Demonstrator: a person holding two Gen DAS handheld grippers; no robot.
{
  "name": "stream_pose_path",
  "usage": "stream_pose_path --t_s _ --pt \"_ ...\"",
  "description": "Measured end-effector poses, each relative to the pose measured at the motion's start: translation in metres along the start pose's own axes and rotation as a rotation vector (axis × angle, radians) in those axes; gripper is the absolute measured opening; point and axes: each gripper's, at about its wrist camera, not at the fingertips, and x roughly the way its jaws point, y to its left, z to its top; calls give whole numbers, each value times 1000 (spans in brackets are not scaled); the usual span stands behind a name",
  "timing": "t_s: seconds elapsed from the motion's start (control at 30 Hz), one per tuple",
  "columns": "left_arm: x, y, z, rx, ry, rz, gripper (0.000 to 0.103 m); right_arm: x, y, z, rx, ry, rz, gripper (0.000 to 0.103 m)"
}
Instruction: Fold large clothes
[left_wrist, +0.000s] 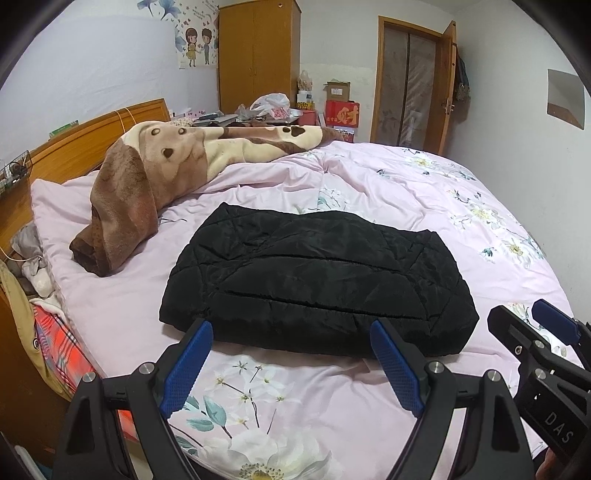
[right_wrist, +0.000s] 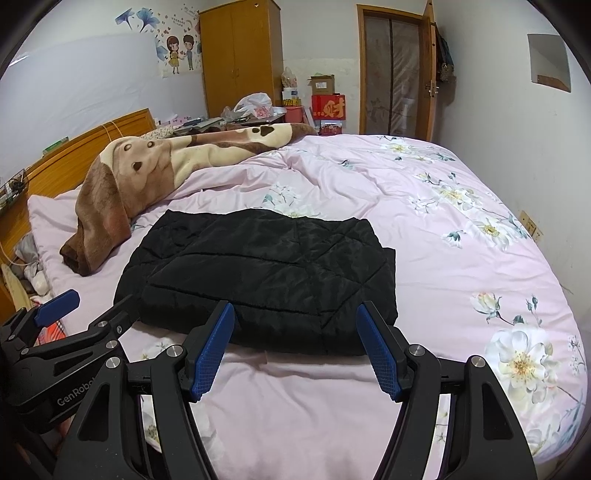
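Now: black quilted jacket (left_wrist: 317, 280) lies folded into compact rectangle, centre of frame, on pink floral bed cover (left_wrist: 424, 192). Left tool (left_wrist: 291, 363) spread wide, holding nothing, just short of jacket's near edge. Right tool (right_wrist: 295, 345) likewise wide and empty. Brown fleece blanket (left_wrist: 147, 177) heaped upper left.
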Motion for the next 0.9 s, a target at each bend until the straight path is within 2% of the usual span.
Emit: stream_pose_path --t_s 0.9 --pt "2 -3 -4 -9 5 23 87 2 -4 -4 7 7 -3 69"
